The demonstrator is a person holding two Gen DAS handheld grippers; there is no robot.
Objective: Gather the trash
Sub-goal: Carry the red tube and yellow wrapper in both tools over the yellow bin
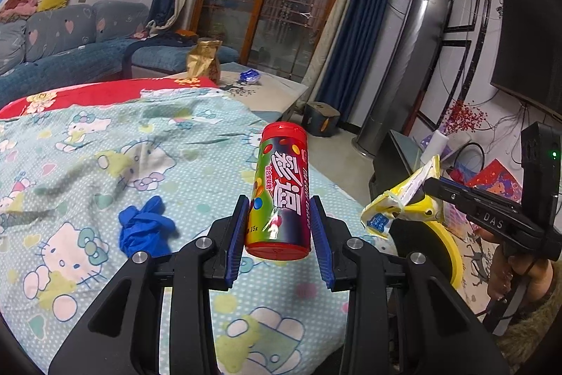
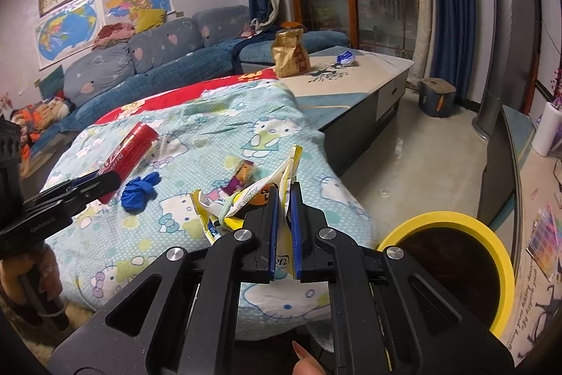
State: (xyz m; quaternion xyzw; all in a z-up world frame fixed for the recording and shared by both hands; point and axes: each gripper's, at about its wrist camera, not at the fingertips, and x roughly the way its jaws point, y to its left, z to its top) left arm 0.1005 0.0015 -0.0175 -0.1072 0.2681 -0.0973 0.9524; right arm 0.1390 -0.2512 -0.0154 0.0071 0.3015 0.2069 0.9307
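My left gripper [image 1: 279, 209] is shut on a red candy canister [image 1: 281, 185] and holds it above the Hello Kitty blanket [image 1: 105, 146]. The canister also shows in the right wrist view [image 2: 130, 150]. My right gripper [image 2: 285, 190] is shut on a crumpled yellow wrapper [image 2: 242, 199] at the blanket's right edge, beside the yellow-rimmed bin [image 2: 453, 269]. The wrapper shows in the left wrist view [image 1: 400, 202] over the bin [image 1: 442, 245]. A blue glove [image 1: 144, 227] lies on the blanket, and a small snack packet [image 2: 242, 176] lies behind the wrapper.
A coffee table [image 2: 358, 83] beyond the blanket holds a gold paper bag [image 2: 289, 53] and a blue wrapper [image 2: 346, 58]. A blue sofa [image 2: 158, 58] runs along the left. A TV stand [image 2: 509, 164] is on the right. A small dark stool [image 2: 437, 95] stands on the floor.
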